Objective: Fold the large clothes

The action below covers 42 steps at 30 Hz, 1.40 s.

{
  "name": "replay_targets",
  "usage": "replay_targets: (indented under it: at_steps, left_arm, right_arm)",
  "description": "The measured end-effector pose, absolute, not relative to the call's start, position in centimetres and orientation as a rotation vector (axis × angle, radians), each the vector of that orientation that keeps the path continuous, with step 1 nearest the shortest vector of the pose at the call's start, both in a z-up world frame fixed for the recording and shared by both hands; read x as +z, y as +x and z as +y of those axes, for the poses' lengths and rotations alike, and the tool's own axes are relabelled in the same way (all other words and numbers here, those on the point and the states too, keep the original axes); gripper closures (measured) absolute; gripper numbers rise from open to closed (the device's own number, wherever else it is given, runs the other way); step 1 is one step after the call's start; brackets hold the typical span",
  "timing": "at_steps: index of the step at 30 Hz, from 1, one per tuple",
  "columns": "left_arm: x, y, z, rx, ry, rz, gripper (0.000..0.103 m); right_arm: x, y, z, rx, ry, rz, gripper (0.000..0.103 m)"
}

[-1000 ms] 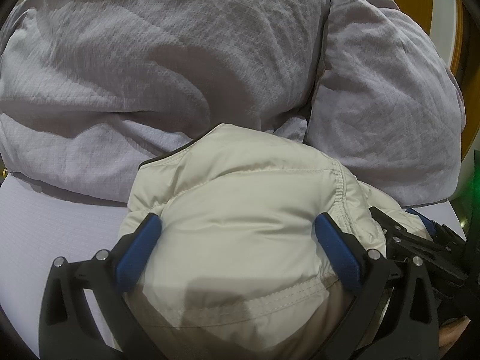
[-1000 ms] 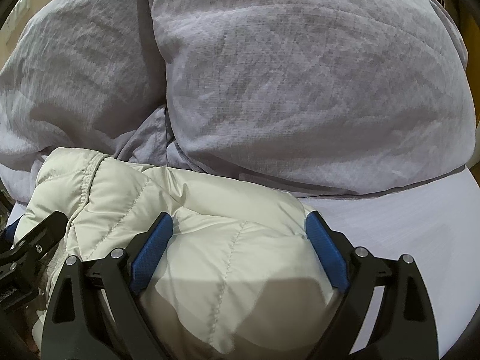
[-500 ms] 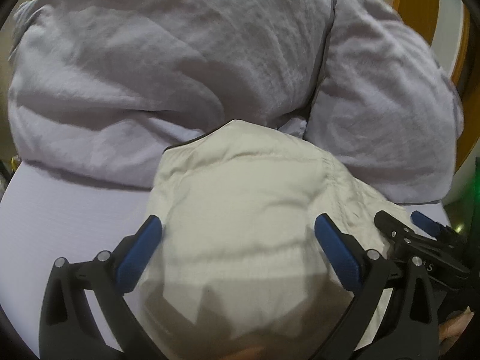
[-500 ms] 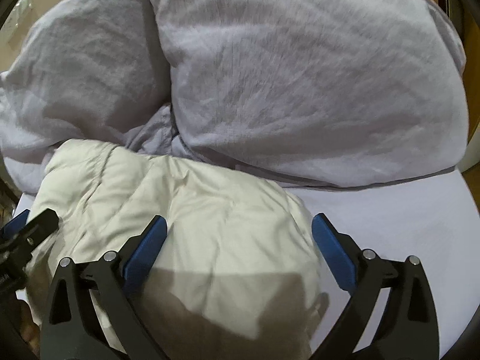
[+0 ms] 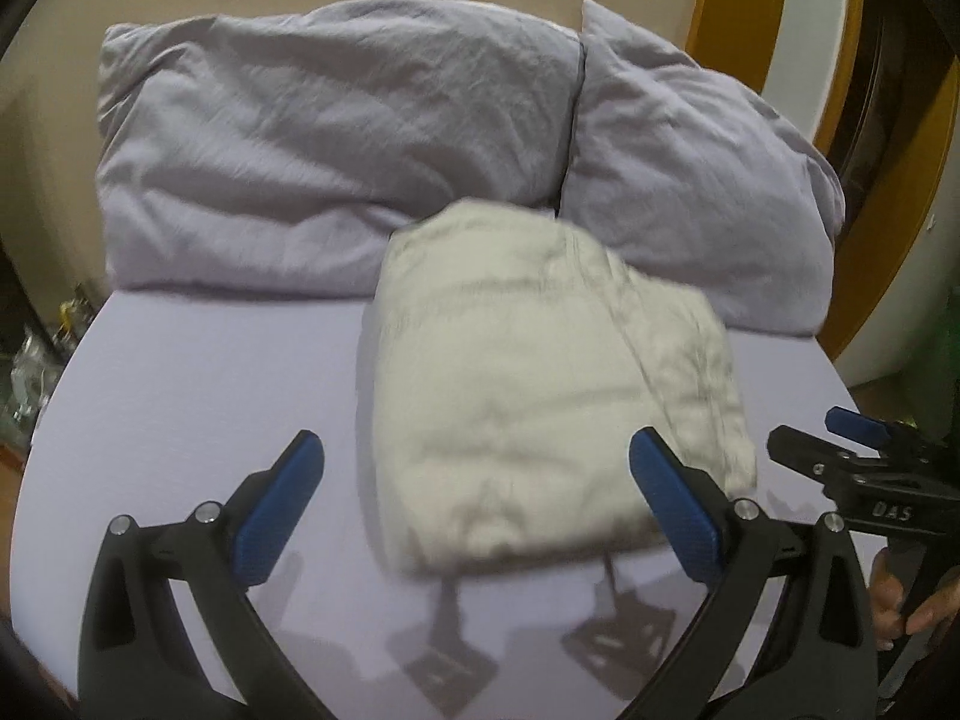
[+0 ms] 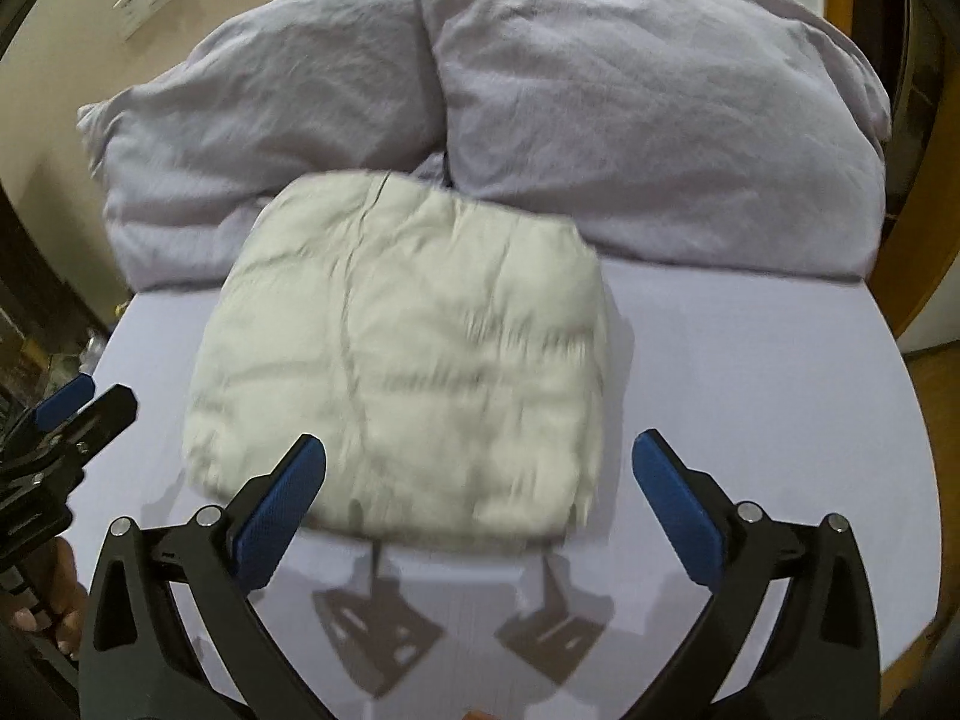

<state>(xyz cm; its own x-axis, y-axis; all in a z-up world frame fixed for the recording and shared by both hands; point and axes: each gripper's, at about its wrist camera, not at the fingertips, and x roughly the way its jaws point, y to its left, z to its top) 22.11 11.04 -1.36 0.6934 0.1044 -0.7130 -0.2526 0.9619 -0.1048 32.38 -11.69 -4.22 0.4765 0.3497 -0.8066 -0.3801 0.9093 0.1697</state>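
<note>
A cream quilted jacket (image 5: pixel 540 372) lies folded into a thick square on the lilac bed sheet (image 5: pixel 210 390), its far edge against the pillows. My left gripper (image 5: pixel 475 438) hangs open above the jacket's near edge, blue pads wide apart, touching nothing. In the right wrist view the jacket (image 6: pixel 408 348) lies the same way, blurred by motion. My right gripper (image 6: pixel 478 438) hovers over the jacket's near edge with its jaws still opening; nothing is held between them. Each gripper shows at the other view's edge: the right gripper (image 5: pixel 840 438) and the left gripper (image 6: pixel 78 402).
Two lilac pillows (image 5: pixel 330 138) (image 5: pixel 690 168) lie side by side at the head of the bed, below a beige wall. A wooden door frame (image 5: pixel 744 0) stands at the right. Dark clutter (image 5: pixel 36 348) sits off the bed's left side. A hand (image 5: pixel 900 600) holds the right gripper.
Both grippers have let go of the jacket and pulled back and up. The jacket, earlier bulging between the pads, now lies flat on the sheet with much more of the bed showing.
</note>
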Motion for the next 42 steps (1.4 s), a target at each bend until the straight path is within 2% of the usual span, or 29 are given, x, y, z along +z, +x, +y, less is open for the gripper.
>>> replay_targets:
  at_steps: [10,16,42]
  left_arm:
    - [-2.4,15.7,8.9,0.192,-0.240,0.833,0.002]
    - [-2.5,13.6,7.9,0.164,-0.278,0.823,0.002]
    - [-2.5,11.3,6.7,0.150,-0.309,0.804,0.002]
  right_arm:
    - [-5.0,25.5,-13.9,0.435,-0.027,1.000,0.001]
    - [-5.2,24.3,-14.5,0.440,0.004,1.005,0.001]
    - [-4.7,22.3,-14.9,0.477,0.042,0.962,0.001]
